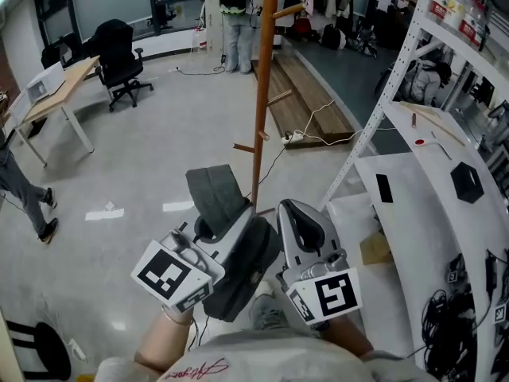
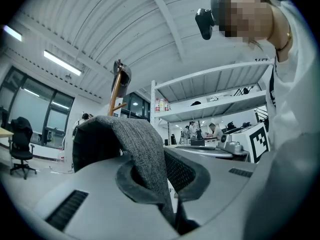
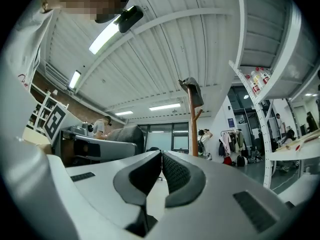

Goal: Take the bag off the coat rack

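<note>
The wooden coat rack (image 1: 262,94) stands just ahead of me, its pegs bare in the head view. The dark grey bag (image 1: 246,269) hangs low in front of my body, away from the rack. Its grey felt strap (image 1: 216,191) loops up over my left gripper (image 1: 227,221), which is shut on it. In the left gripper view the strap (image 2: 142,149) is pinched between the pads of the left gripper (image 2: 170,184), with the rack (image 2: 117,91) behind. My right gripper (image 1: 298,212) is beside the bag, shut and holding nothing. In the right gripper view its pads (image 3: 172,171) touch.
White shelving (image 1: 413,54) and a white table (image 1: 421,189) with small objects stand close on the right. Wooden planks (image 1: 306,94) and a cable lie on the floor past the rack. A desk (image 1: 56,94), an office chair (image 1: 119,54) and a standing person (image 1: 235,14) are farther off.
</note>
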The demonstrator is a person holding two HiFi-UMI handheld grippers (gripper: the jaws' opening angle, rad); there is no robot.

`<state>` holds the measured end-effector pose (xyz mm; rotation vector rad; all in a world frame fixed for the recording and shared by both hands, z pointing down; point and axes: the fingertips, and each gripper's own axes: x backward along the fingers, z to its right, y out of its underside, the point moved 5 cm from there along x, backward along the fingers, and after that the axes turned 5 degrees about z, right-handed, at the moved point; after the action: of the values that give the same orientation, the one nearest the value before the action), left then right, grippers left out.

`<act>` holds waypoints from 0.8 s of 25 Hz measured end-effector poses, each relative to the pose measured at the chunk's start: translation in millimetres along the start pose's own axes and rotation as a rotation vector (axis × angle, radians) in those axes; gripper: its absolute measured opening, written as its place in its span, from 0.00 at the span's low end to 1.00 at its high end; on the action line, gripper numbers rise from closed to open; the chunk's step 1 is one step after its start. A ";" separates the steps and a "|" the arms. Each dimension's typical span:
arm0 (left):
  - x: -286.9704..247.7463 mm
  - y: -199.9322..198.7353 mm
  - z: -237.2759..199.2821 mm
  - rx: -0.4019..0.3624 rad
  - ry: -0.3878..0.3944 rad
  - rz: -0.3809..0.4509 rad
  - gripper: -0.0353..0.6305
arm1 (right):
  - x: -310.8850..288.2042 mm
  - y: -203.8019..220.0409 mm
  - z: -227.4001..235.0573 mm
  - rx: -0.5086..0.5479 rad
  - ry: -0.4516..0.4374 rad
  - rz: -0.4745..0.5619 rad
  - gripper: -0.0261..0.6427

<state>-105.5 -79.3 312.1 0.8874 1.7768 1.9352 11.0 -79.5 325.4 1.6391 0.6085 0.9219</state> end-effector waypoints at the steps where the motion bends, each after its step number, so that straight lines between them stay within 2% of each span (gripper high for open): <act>1: 9.0 -1.2 5.3 0.003 -0.002 -0.002 0.10 | 6.0 -2.2 -9.7 0.001 0.002 -0.003 0.07; 9: 56.8 -8.1 45.7 0.037 0.001 0.000 0.10 | 42.5 -23.1 -56.5 0.010 -0.002 -0.014 0.07; 14: 63.5 -15.7 53.4 0.048 -0.023 0.044 0.10 | 51.5 -26.8 -56.7 0.007 -0.023 -0.020 0.07; 17: 69.9 -7.4 61.7 0.049 -0.037 0.012 0.10 | 58.8 -20.0 -60.7 -0.027 -0.034 -0.040 0.07; 20: 71.8 -3.5 64.5 0.055 -0.055 0.020 0.10 | 61.6 -23.3 -62.0 -0.029 -0.048 -0.039 0.07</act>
<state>-116.1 16.0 323.6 0.9710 1.8037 1.8647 -3.6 9.8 324.4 1.6136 0.5895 0.8572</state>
